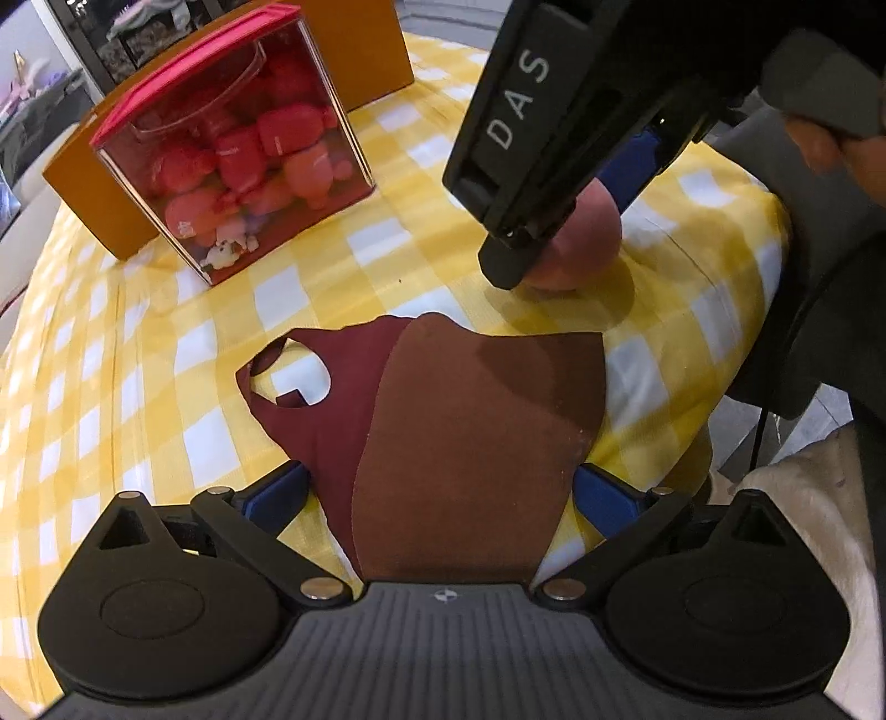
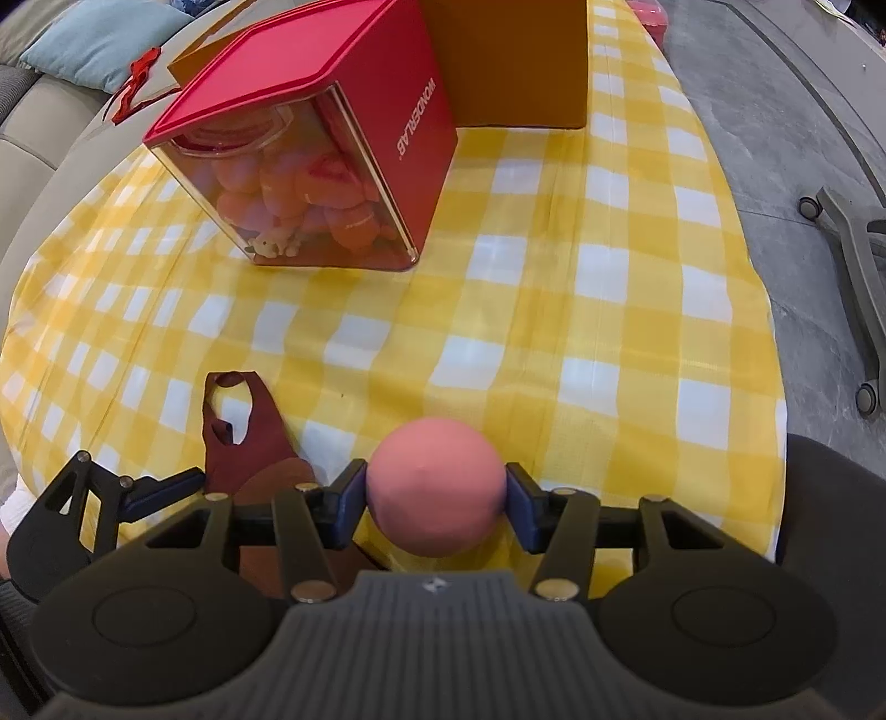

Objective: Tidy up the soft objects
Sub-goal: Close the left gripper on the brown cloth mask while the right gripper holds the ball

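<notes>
A pink soft ball (image 2: 436, 487) sits between the blue pads of my right gripper (image 2: 436, 501), which is shut on it just above the yellow checked cloth. In the left wrist view the ball (image 1: 587, 243) shows behind that gripper's black body. Two fabric face masks, a brown one (image 1: 476, 443) over a maroon one (image 1: 326, 399), lie flat on the cloth. My left gripper (image 1: 440, 498) is open, with its blue fingers on either side of the masks' near end. The masks also show in the right wrist view (image 2: 249, 443).
A clear box with a red lid (image 1: 238, 160) full of pink soft toys stands on the table (image 2: 554, 310), with an orange box (image 1: 365, 50) behind it. The table edge drops off at the right (image 1: 775, 310). A chair base (image 2: 853, 260) stands on the floor.
</notes>
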A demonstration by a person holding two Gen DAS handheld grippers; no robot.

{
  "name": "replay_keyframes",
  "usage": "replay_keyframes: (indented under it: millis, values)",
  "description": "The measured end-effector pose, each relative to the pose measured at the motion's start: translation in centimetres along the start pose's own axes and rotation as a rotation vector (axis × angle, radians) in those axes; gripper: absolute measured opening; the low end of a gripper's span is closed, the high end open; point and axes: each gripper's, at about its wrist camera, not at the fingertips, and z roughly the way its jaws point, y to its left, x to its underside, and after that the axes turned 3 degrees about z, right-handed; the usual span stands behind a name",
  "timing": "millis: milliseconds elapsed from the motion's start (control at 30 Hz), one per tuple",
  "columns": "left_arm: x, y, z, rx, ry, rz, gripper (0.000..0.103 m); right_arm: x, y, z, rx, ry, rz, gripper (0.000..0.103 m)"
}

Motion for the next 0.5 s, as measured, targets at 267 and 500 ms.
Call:
replay_keyframes:
  millis: [267, 500]
  values:
    - [0.4, -0.4, -1.1, 0.002, -0.058, 0.064, 0.083, 0.0, 0.1, 0.1, 0.002, 0.003, -0.005, 0.053]
    - [0.8, -1.0, -2.6, 0.024, -0.088, 0.072, 0.046, 0.0, 0.0, 0.0, -0.005, 0.002, 0.002, 0.053]
